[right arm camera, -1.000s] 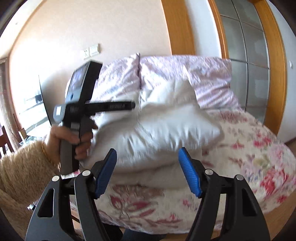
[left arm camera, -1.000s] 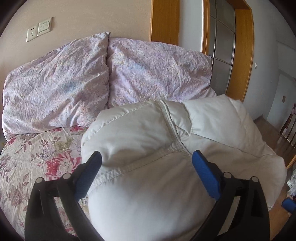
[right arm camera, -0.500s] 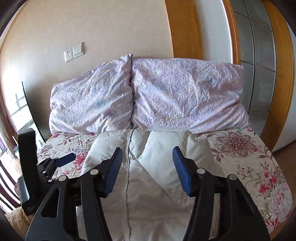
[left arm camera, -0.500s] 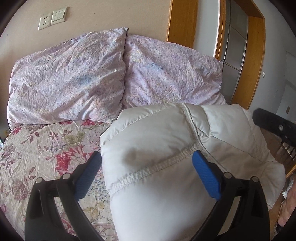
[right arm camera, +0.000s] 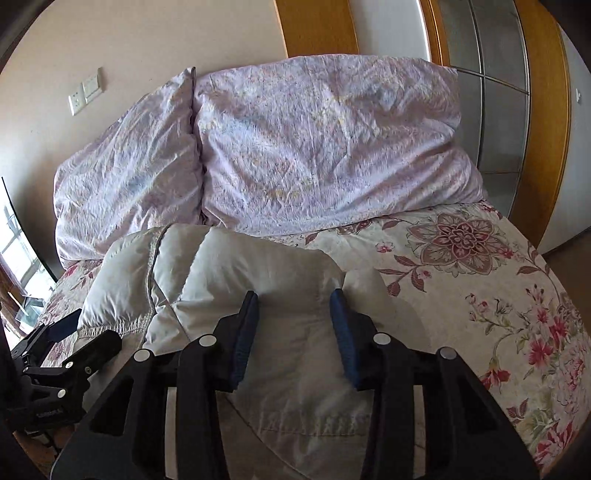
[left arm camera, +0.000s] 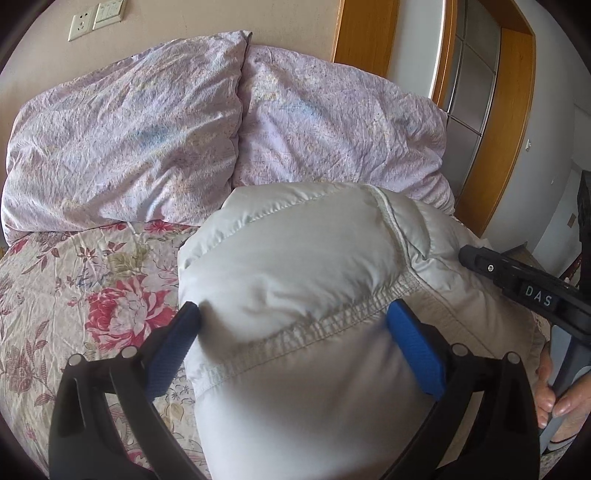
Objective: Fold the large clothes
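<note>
The white padded jacket (left arm camera: pixel 295 280) lies bunched on the floral bedspread (left arm camera: pixel 92 288), just before the pillows (left arm camera: pixel 129 136). Left gripper (left arm camera: pixel 293 345) straddles it, fingers wide; right gripper (right arm camera: pixel 293 332), just narrowing, encloses a fold.

There was one puffy white quilted down jacket (left arm camera: pixel 295 280) lying on one bed with a cream bedspread printed with red and pink flowers (left arm camera: pixel 85 291). Two crumpled pale lilac pillows stood side by side at the head of the bed, one on the left (left arm camera: pixel 122 147) and one on the right (left arm camera: pixel 332 136). Two black handheld grippers with blue-padded jaws were in view, the left gripper (left arm camera: pixel 293 341) and the right gripper (right arm camera: pixel 293 334). One white wall plate with a socket and switch (left arm camera: pixel 96 19) sat above the pillows.
</note>
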Demonstrator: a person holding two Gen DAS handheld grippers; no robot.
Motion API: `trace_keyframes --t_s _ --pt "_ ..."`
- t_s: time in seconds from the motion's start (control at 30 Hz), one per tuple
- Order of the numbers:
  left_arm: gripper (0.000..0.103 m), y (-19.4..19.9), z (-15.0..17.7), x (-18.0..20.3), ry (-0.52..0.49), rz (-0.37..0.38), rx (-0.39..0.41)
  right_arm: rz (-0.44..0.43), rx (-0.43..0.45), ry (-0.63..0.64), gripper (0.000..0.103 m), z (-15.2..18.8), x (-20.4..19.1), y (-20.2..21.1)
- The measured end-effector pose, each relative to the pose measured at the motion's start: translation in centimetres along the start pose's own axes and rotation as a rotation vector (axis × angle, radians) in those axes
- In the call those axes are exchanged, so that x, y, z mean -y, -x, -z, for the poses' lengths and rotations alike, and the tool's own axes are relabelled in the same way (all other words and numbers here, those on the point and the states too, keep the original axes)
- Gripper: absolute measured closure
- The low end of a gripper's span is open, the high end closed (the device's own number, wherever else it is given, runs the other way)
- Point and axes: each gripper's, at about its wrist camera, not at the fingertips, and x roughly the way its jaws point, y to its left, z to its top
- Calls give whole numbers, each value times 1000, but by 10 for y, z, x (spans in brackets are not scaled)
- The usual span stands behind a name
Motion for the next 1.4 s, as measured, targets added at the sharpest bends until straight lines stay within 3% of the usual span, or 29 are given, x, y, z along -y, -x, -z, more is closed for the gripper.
trace_keyframes --t_s 0.53,1.4 --pt "2 -22 3 15 -45 -58 -24 -21 -40 -81 61 17 22 -42" --pt "2 -51 11 11 -39 -88 -65 48 -120 -40 60 22 16 -68"
